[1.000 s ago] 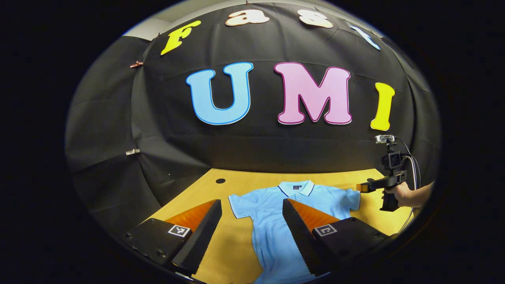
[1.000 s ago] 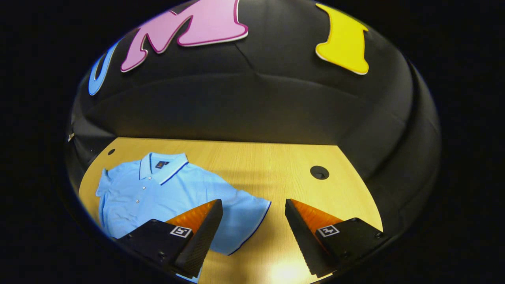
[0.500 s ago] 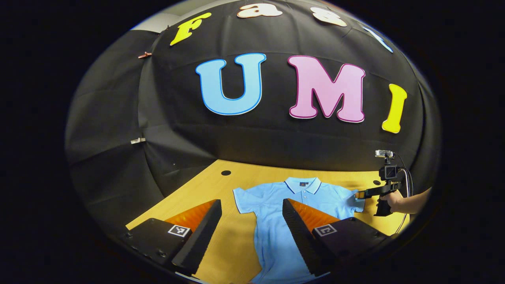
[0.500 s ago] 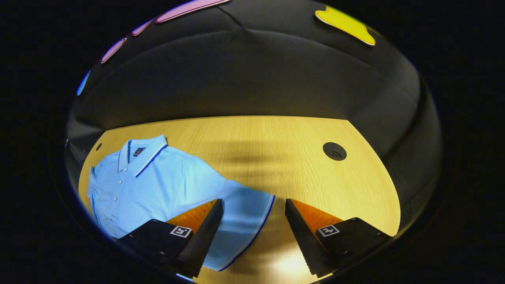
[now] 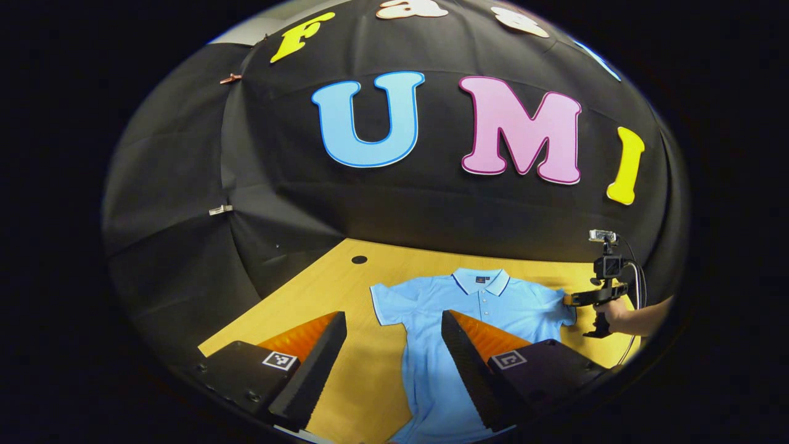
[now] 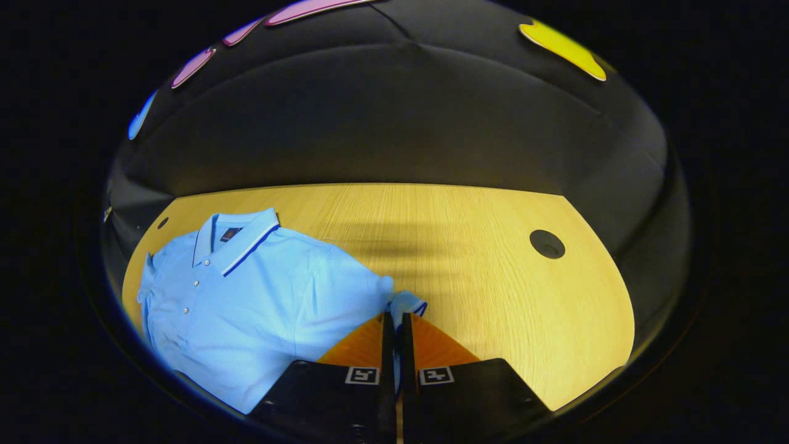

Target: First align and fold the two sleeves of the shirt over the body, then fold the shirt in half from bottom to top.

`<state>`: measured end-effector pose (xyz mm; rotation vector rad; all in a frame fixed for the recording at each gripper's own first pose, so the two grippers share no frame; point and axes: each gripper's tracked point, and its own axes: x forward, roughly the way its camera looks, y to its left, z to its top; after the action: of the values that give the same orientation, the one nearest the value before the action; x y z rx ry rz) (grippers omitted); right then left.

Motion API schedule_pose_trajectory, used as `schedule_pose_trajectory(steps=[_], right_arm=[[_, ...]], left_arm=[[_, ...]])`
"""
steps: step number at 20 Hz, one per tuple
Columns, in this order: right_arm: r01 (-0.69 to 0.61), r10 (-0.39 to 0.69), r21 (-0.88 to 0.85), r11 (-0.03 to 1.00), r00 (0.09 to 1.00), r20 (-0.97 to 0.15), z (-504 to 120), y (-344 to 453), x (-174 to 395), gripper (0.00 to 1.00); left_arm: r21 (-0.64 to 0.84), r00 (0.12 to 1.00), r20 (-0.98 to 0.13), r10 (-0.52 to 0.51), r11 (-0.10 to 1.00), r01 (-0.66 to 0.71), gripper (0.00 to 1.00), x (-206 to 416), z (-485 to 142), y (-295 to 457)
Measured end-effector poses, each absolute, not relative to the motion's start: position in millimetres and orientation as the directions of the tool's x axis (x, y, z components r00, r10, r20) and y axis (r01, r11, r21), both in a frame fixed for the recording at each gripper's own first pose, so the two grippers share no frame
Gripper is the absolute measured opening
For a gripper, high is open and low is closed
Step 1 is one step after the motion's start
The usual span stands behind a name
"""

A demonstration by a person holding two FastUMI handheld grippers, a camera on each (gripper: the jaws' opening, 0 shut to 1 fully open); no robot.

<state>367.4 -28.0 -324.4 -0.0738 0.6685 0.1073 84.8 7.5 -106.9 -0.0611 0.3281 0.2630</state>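
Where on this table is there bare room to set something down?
Bare wood lies on the table between the pinched sleeve and the round hole, and in the left gripper view between the other sleeve and the hole. It is crowded where the shirt and the right gripper are.

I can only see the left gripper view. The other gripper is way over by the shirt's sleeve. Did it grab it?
Observer: Yes. In the right gripper view, the right gripper is shut on the sleeve, and the cloth bunches up at its tips.
Operator: Is the sleeve folded over yet?
Observer: No. It pokes out past the shirt body, toward the bare table.
Operator: Is there stuff near it?
Observer: Just a round hole in the table, apart from the sleeve.
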Motion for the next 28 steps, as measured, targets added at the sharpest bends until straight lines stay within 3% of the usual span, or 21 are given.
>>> schedule_pose_trajectory(steps=[7, 13, 22, 24, 25, 28], right_arm=[[-0.159, 0.102, -0.046, 0.986, 0.806, -0.583, -295, -14, 371, 0.06], [-0.29, 0.19, -0.112, 0.95, 0.828, -0.527, -256, 40, 365, 0.05], [-0.435, 0.317, -0.087, 0.896, 0.766, -0.559, -263, 152, 325, 0.06], [-0.454, 0.333, -0.078, 0.888, 0.75, -0.572, -269, 170, 315, 0.08], [-0.464, 0.343, -0.072, 0.883, 0.742, -0.576, -272, 179, 309, 0.13], [-0.494, 0.366, -0.062, 0.867, 0.717, -0.594, -281, 199, 293, 0.14]], left_arm=[[-0.02, 0.911, -0.324, 0.255, 0.961, -0.276, 0.98, 82, -108, 10], [-0.021, 0.919, -0.318, 0.233, 0.967, -0.252, 0.98, 81, -111, 3], [-0.053, 0.918, -0.328, 0.221, 0.966, -0.252, 0.98, 67, -113, 19], [-0.066, 0.915, -0.337, 0.221, 0.964, -0.257, 0.98, 67, -119, 27], [-0.074, 0.914, -0.341, 0.221, 0.963, -0.26, 0.98, 67, -122, 31], [-0.086, 0.912, -0.347, 0.217, 0.961, -0.261, 0.99, 70, -130, 43]])
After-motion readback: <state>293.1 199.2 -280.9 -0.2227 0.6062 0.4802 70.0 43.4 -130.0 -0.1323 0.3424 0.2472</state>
